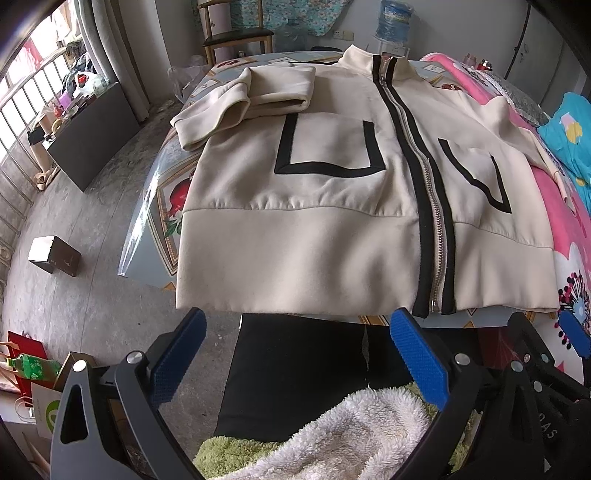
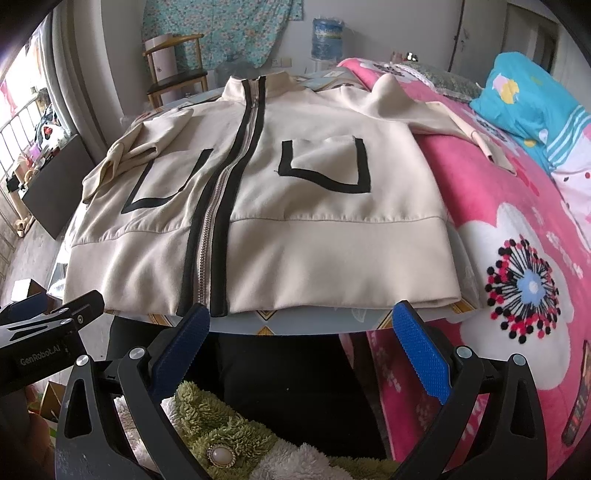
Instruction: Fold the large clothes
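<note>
A cream jacket (image 1: pixel 314 221) is lying front-up on the surface (image 1: pixel 162 206), its collar pointing away toward the far wall and its hem hanging just over the near edge. A metal zipper (image 1: pixel 436 229) edged with black bands is running closed down the middle, and a black-trimmed pocket (image 1: pixel 328 147) is sitting on each side of it. One sleeve (image 1: pixel 240 107) is lying folded across the chest on the window side, its cuff spilling toward the surface edge; the other sleeve (image 2: pixel 443 122) is stretching out sideways onto the pink flowered blanket (image 2: pixel 517 258) of the bed just beside the surface. The left gripper (image 1: pixel 295 354) is hovering below the hem near the zipper's lower end, its blue-padded fingers (image 1: pixel 419 358) standing spread wide with nothing between them. The right gripper (image 2: pixel 299 350) is hanging just beside it, in front of the hem on the bed side, its fingers (image 2: pixel 421 354) likewise spread apart and empty. Neither is touching the jacket. Beneath both grippers the person's fluffy green and white sleeves (image 1: pixel 332 435) are showing. A wooden chair (image 1: pixel 236 37) and a blue water jug (image 1: pixel 395 18) are standing beyond the far end of the surface, and a small brown box (image 1: pixel 53 254) is sitting on the concrete floor.
</note>
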`<action>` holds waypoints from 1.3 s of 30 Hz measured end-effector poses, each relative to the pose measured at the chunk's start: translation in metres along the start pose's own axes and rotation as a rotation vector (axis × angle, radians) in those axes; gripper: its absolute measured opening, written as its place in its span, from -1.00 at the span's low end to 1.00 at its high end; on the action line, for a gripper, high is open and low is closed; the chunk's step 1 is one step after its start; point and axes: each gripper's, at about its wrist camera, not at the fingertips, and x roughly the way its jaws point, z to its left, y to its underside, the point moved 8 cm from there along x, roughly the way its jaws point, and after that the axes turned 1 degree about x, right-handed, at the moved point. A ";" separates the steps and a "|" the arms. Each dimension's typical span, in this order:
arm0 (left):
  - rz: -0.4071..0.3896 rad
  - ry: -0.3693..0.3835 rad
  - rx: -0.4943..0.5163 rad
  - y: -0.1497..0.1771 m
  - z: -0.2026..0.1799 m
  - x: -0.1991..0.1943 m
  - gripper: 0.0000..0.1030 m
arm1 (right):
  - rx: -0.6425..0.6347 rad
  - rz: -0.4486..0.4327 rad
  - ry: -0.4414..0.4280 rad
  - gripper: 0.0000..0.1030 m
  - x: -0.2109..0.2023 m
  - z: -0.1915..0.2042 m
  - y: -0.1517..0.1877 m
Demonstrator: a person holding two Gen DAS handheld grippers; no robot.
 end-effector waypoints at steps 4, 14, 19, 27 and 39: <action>-0.002 0.002 -0.003 0.000 0.003 -0.001 0.90 | 0.000 -0.001 0.001 0.86 0.000 0.000 0.000; -0.006 0.003 -0.010 -0.002 0.005 -0.002 0.90 | -0.004 -0.010 0.004 0.86 -0.003 0.003 -0.002; -0.007 0.004 -0.011 -0.002 0.006 -0.002 0.90 | -0.011 -0.014 0.006 0.86 -0.003 0.004 -0.003; -0.012 0.003 -0.014 -0.004 0.008 -0.005 0.90 | -0.013 -0.018 0.007 0.86 -0.004 0.005 -0.004; -0.015 0.001 -0.016 -0.003 0.010 -0.005 0.90 | -0.015 -0.024 0.009 0.86 -0.004 0.006 -0.004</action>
